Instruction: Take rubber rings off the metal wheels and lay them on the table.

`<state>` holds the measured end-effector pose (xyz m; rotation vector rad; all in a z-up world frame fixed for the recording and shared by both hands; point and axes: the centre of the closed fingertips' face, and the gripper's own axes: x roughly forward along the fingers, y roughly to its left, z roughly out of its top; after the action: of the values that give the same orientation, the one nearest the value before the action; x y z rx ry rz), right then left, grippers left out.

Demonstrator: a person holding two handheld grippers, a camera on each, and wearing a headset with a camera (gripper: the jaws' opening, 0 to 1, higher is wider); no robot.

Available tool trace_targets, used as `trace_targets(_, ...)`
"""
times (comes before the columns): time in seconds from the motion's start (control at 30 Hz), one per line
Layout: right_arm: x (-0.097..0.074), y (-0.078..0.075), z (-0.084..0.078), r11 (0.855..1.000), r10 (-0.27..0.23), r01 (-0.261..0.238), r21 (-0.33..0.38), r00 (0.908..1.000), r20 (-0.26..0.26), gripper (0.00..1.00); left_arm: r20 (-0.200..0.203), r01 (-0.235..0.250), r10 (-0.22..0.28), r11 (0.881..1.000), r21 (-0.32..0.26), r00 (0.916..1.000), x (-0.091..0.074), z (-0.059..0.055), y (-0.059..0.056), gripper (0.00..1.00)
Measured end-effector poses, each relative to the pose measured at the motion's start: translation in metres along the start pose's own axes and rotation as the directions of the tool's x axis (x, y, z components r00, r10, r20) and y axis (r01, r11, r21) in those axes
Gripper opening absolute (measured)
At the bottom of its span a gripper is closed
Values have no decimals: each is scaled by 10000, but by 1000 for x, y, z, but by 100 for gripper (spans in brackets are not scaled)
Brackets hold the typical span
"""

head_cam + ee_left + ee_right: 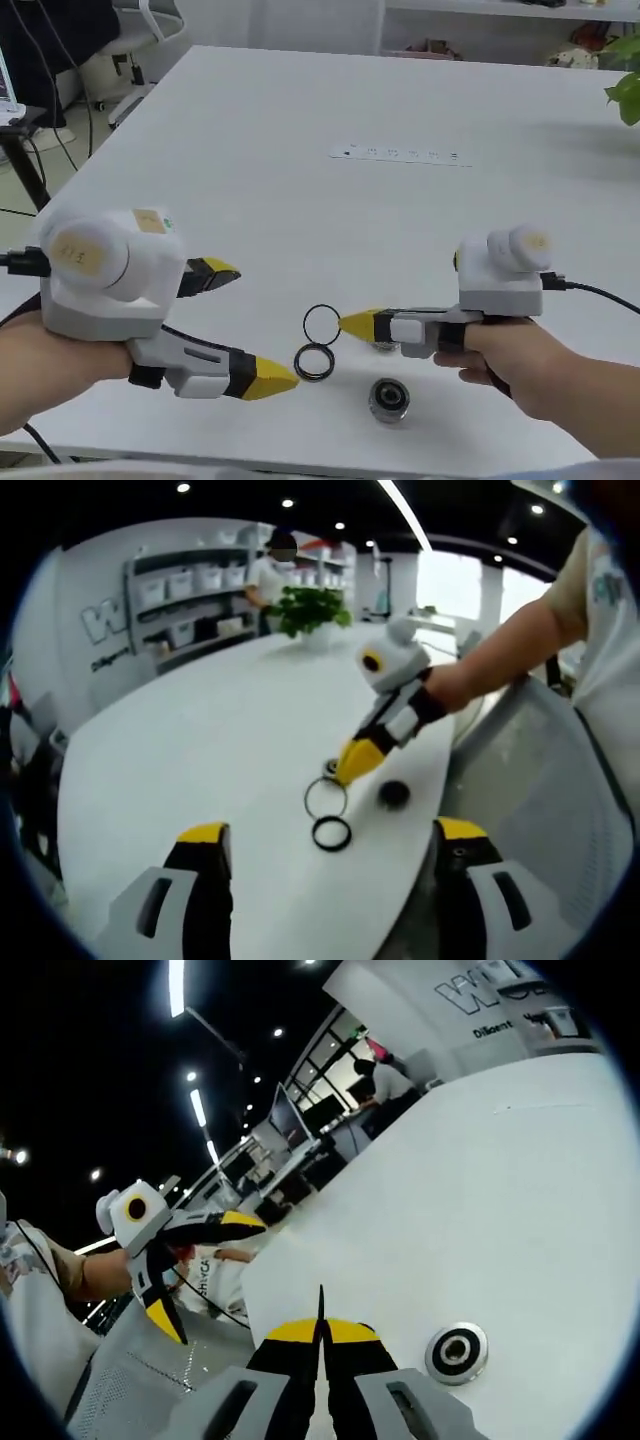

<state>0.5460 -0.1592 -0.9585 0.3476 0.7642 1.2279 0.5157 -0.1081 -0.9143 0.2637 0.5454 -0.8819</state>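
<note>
Black rubber, a thin ring (321, 323) and a thick ring (314, 362), lay on the table (300, 180) just left of the metal wheel (388, 398). We held the left gripper (262, 325) wide open farther left, the right gripper (345, 323) pinched together just beyond that wheel.

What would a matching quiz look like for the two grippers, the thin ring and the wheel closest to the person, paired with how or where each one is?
Things:
1. left gripper
2. right gripper
3. thin rubber ring
4. metal wheel

States or places:
A. jaws shut, nothing between them
B. lies flat on the table, right by the tip of the shut jaws
C. jaws wide apart
D. sits closest to the table's near edge

Pairs: 1-C, 2-A, 3-B, 4-D
</note>
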Motion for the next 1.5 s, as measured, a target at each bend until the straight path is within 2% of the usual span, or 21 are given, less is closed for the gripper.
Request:
trace_targets(0.1,5,1,-6,10000,57,-56,60,9998,-191,0,15,-24,24,10000,-14,10000,-2,-1,0,84)
trace_targets(0.2,8,-4,-11,9998,121,-116,175,9994,-325,0,44,-48,48,10000,-64,10000,-3,-1,0,84)
trace_targets(0.57,17,-13,-20,9979,188,-150,623,9979,-613,0,30,-120,121,9996,-271,9999,-6,-7,2,84)
trace_targets(0.93,19,-21,-27,9942,175,-100,1074,9974,-697,0,-86,-62,59,9995,-308,9999,-2,-11,4,84)
trace_targets(1.5,18,-30,-37,9913,-133,259,1293,9952,-974,0,-227,54,-64,9991,-421,9997,3,-14,3,83)
